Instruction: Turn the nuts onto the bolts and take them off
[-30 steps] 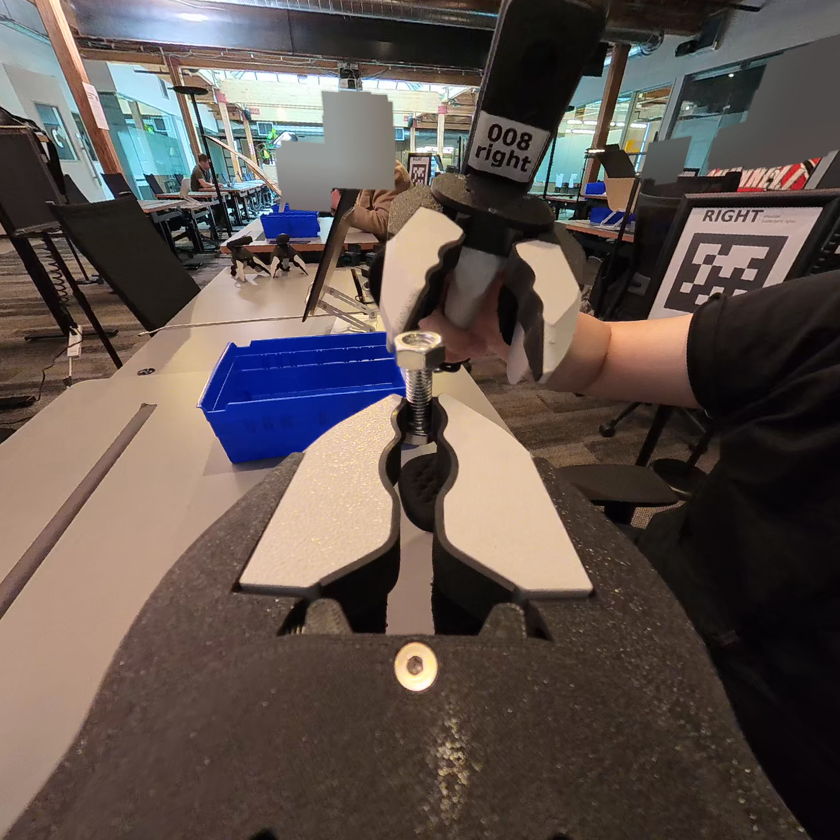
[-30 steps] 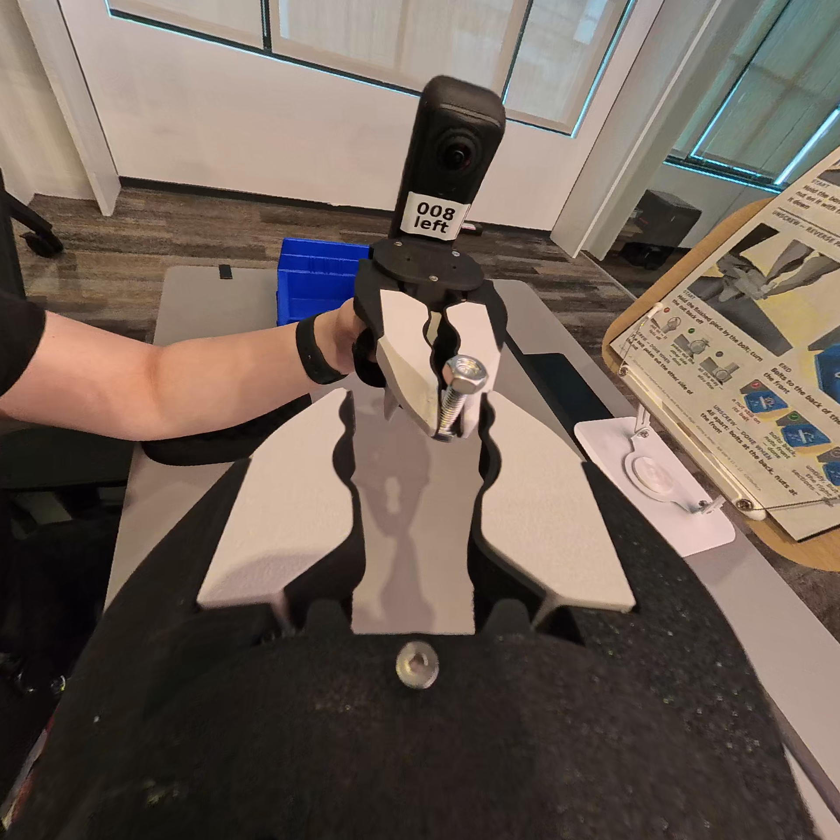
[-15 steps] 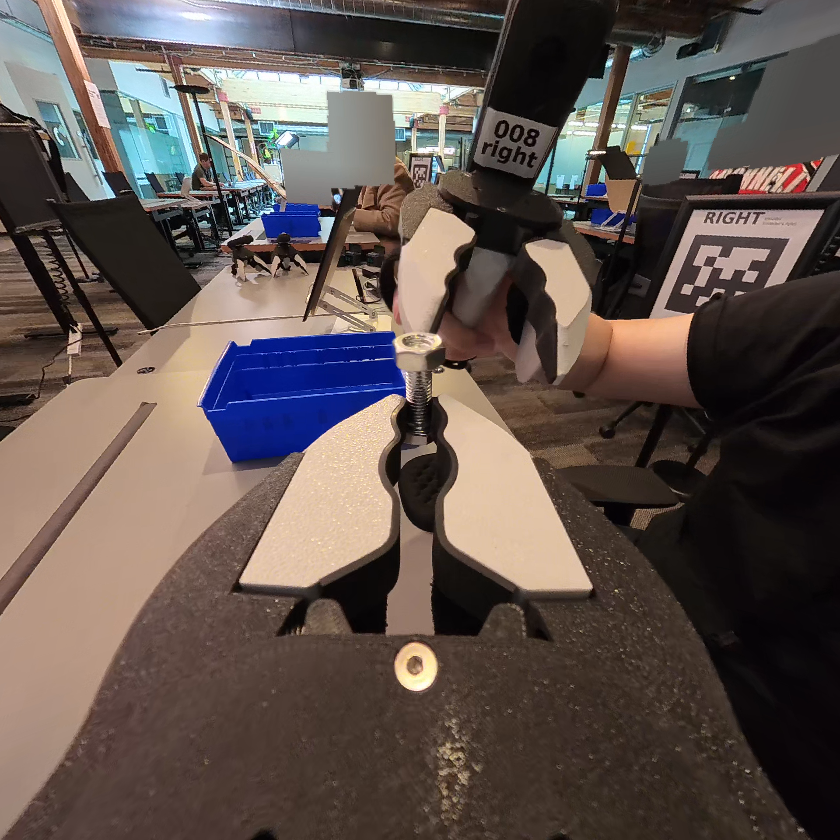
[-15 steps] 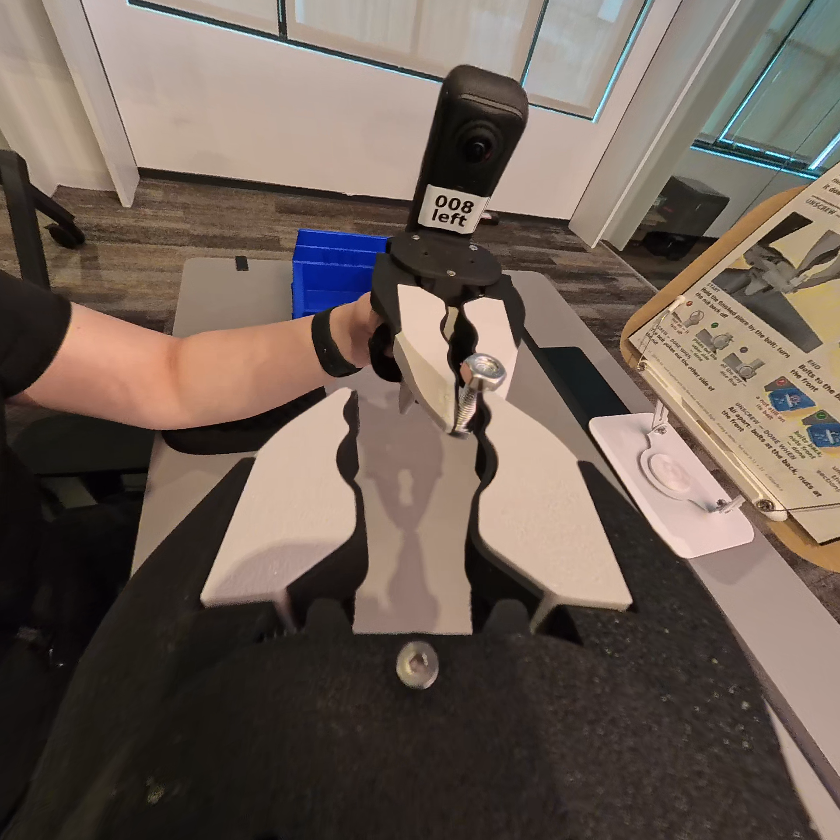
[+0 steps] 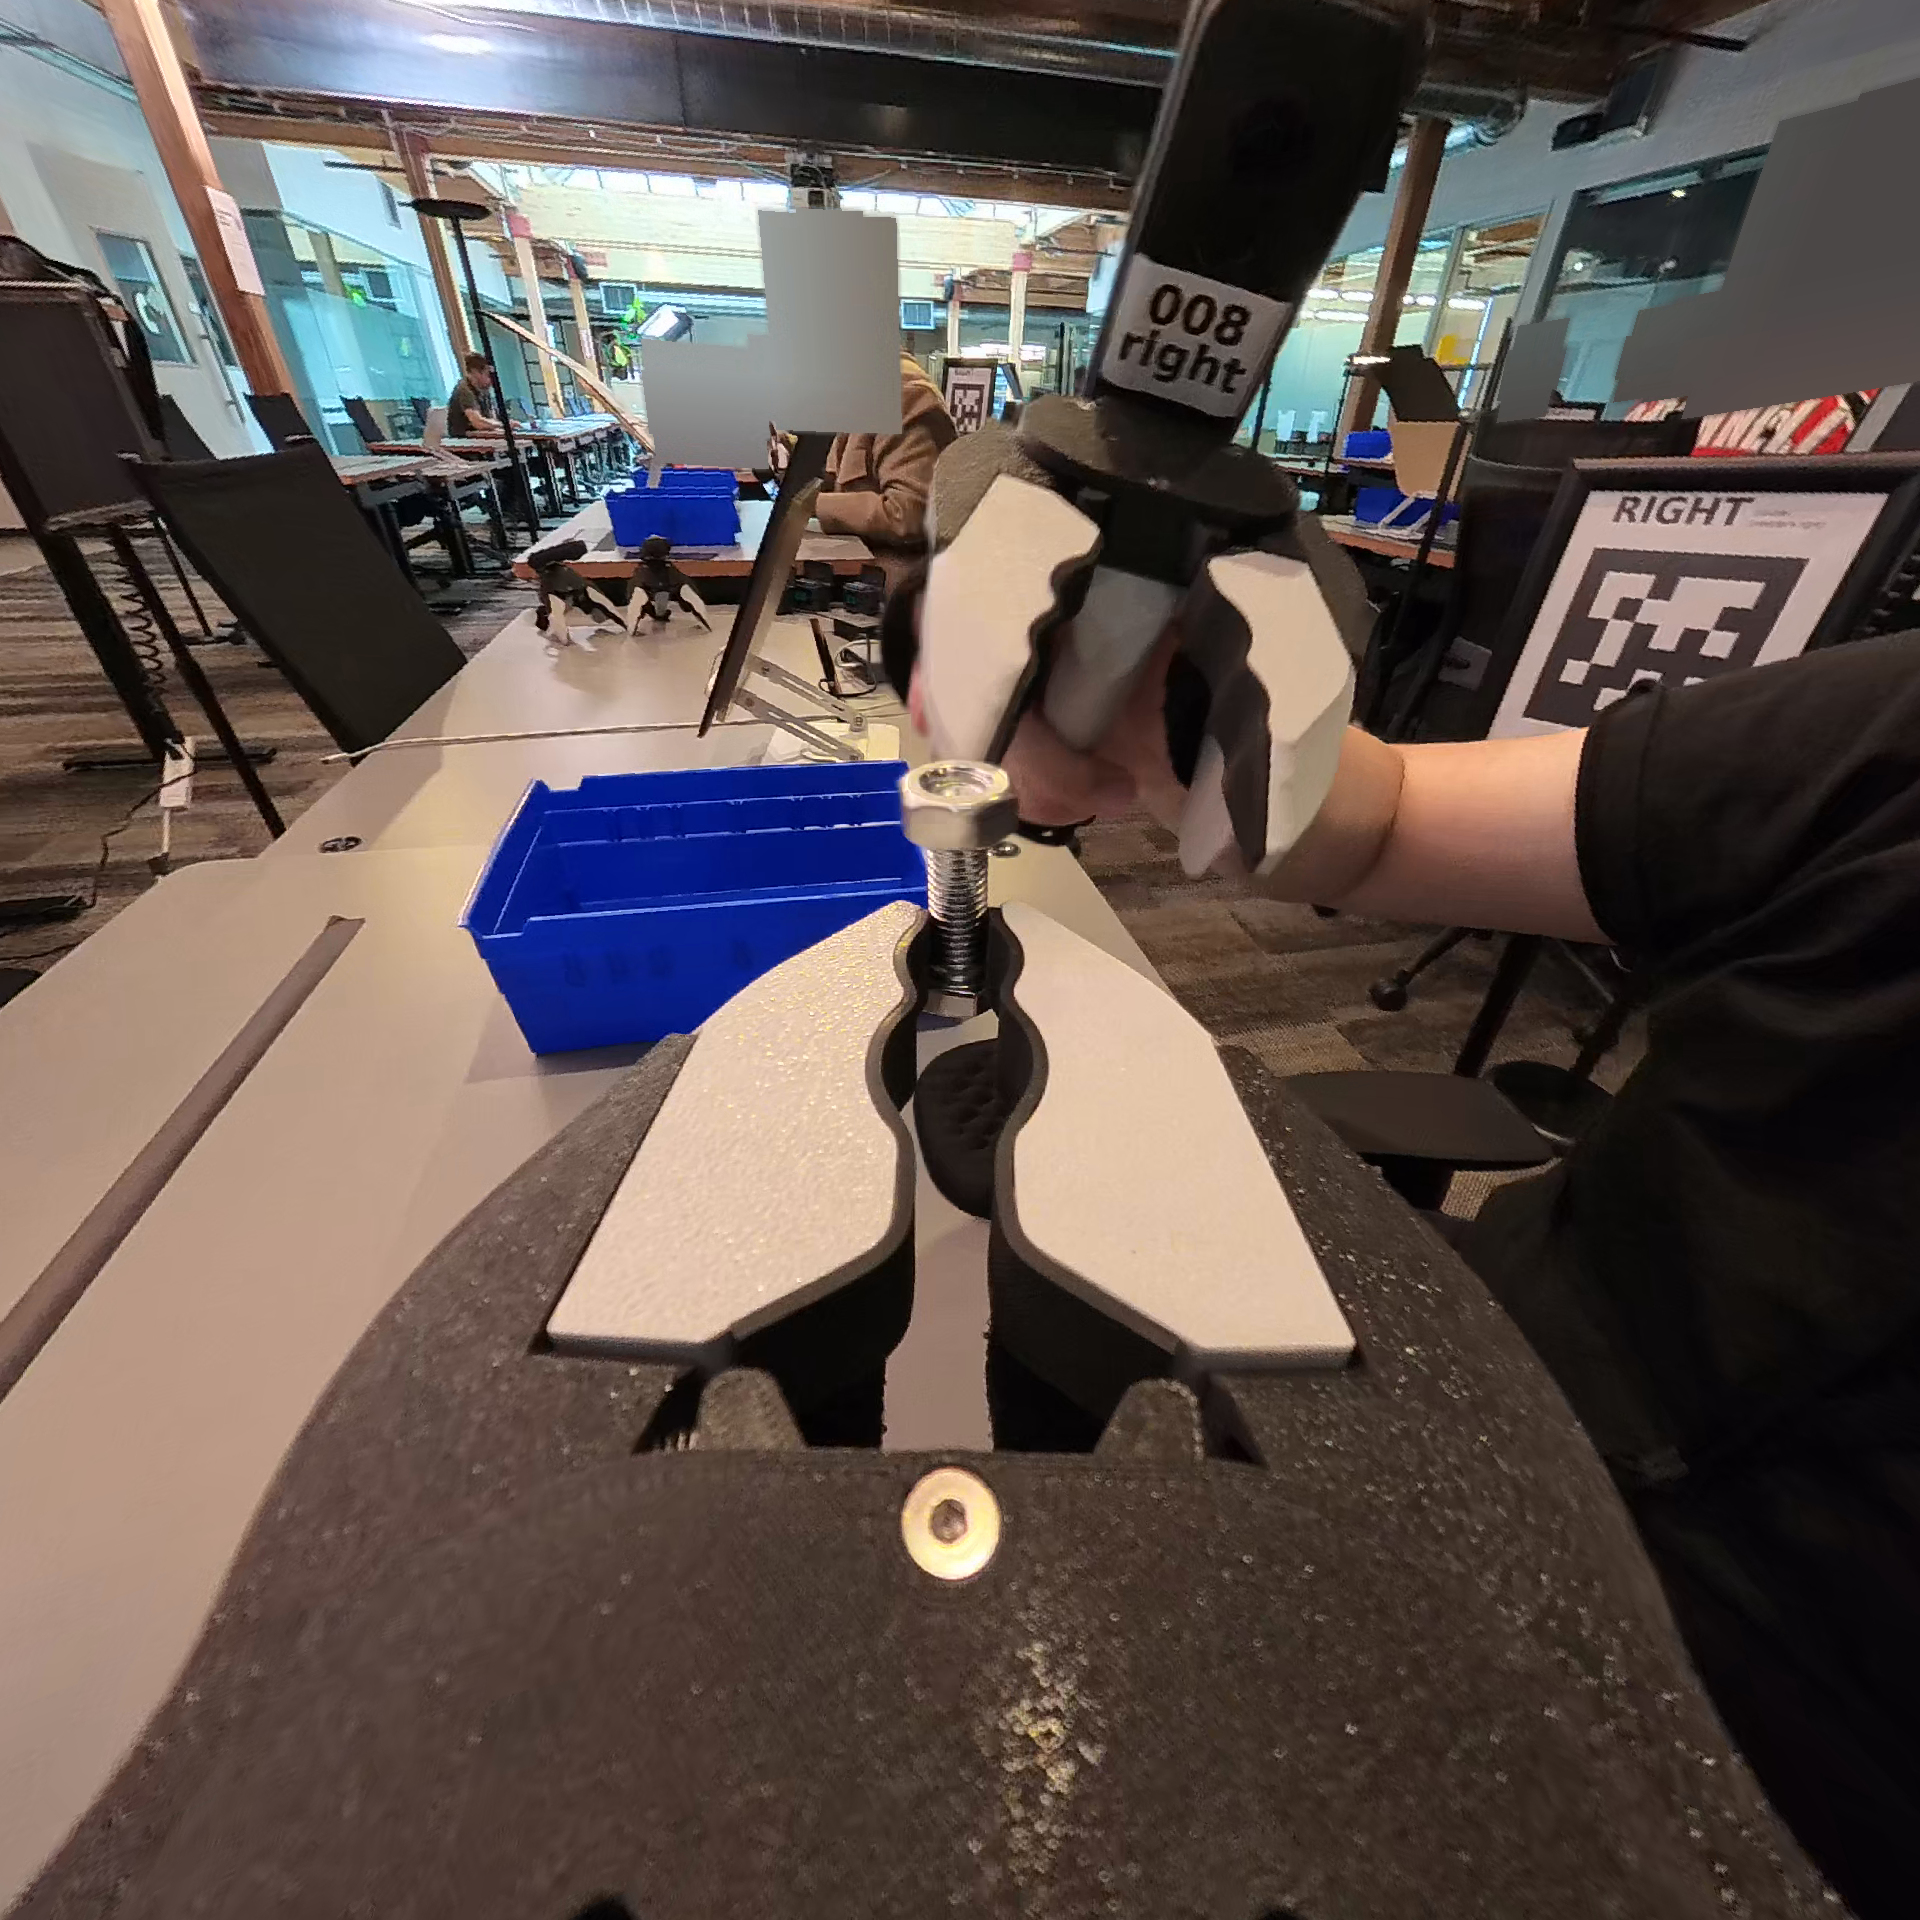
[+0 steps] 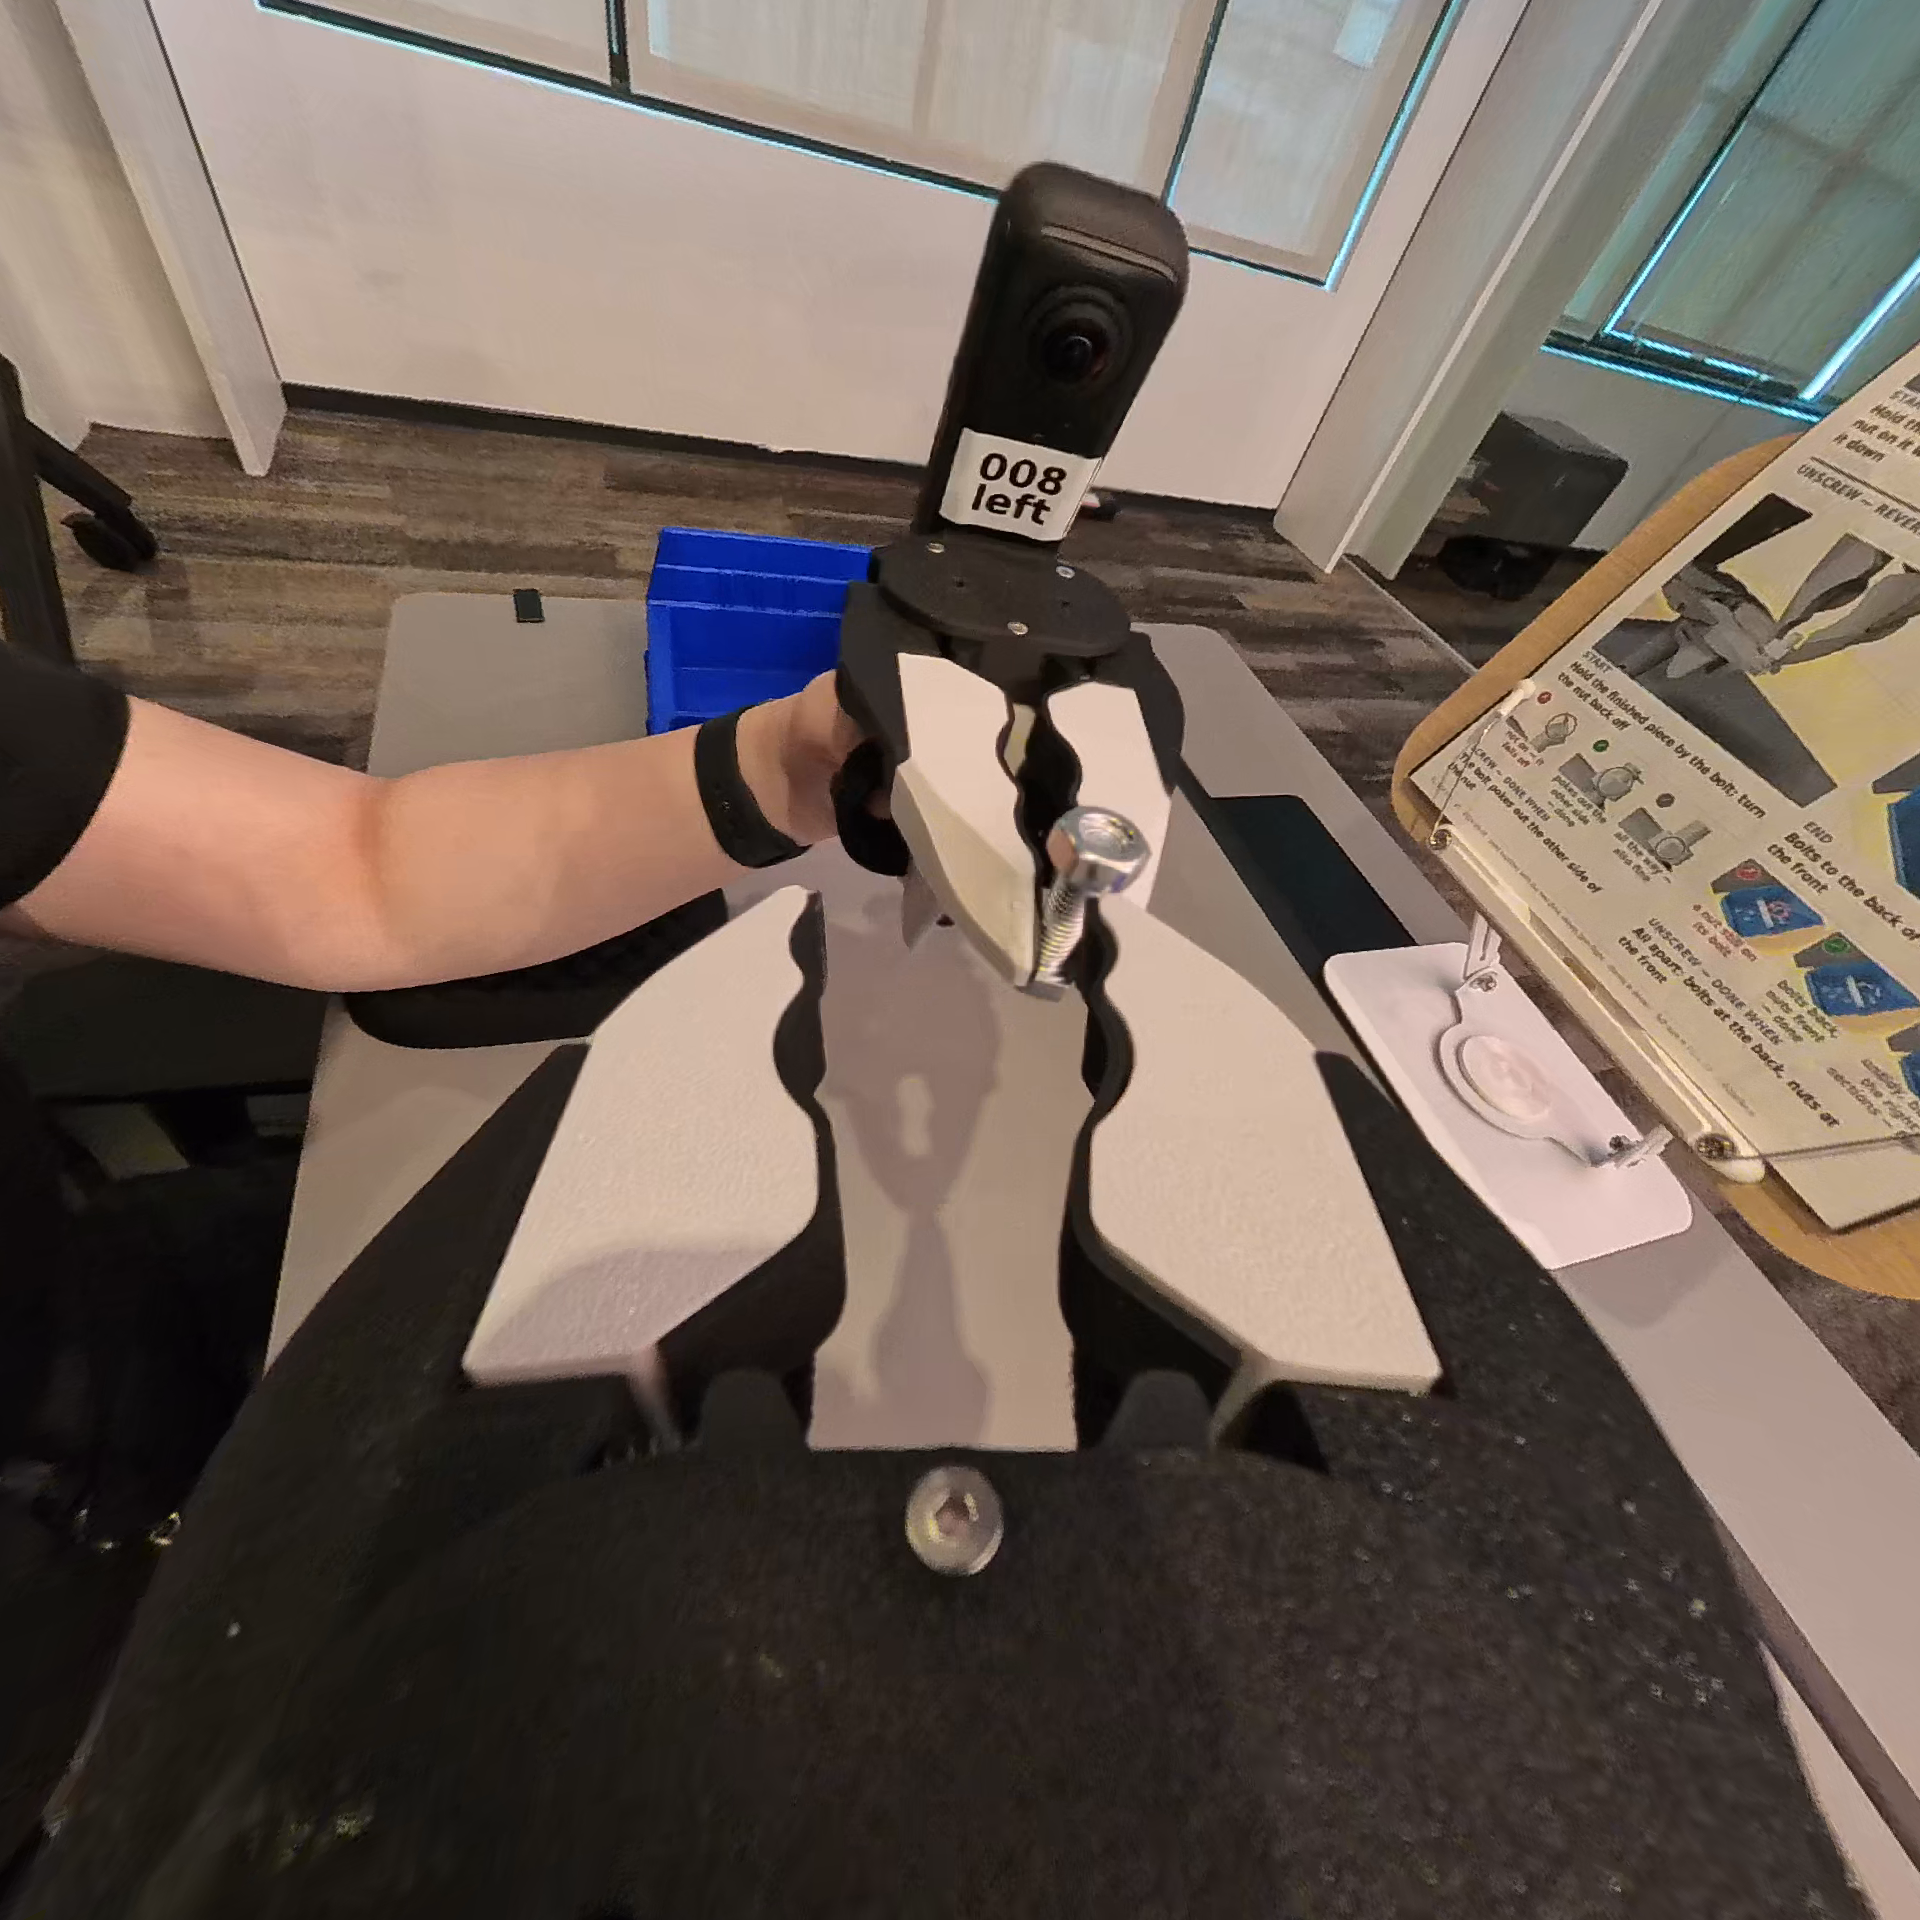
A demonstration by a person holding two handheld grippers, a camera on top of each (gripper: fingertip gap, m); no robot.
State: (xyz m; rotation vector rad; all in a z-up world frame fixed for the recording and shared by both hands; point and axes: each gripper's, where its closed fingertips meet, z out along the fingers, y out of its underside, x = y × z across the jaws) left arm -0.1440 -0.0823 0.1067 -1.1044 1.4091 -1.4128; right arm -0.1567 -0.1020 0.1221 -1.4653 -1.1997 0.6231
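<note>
Left wrist view: at far left the grey table (image 5: 239,1049) runs up the frame, with a dark groove along it. The blue bin (image 5: 686,894) sits on it at centre left, just behind the left gripper (image 5: 961,935). That gripper fills the lower centre; its jaws are closed on the lower end of the bolt (image 5: 954,914), which stands upright. The nut (image 5: 956,805) sits at the top of the bolt, clear of the fingertips. Above and to the right, the right gripper (image 5: 1081,790) hangs tips-down with its jaws spread wide, holding nothing; its left fingertip lies just beside the nut, and contact cannot be confirmed. A hand (image 5: 1081,769) grips it from behind. At far right stands a framed marker board (image 5: 1683,603).

Right wrist view: at left a bare forearm with a black wristband (image 6: 738,790) reaches in. At centre the left gripper (image 6: 1039,971) holds the bolt (image 6: 1070,925) tilted, nut (image 6: 1098,847) uppermost. The right gripper (image 6: 951,925) occupies the lower frame, jaws wide apart and empty, the bolt near its right fingertip. The bin (image 6: 748,623) shows behind. At right lie a white base plate (image 6: 1507,1112) and an instruction board (image 6: 1714,831).
</note>
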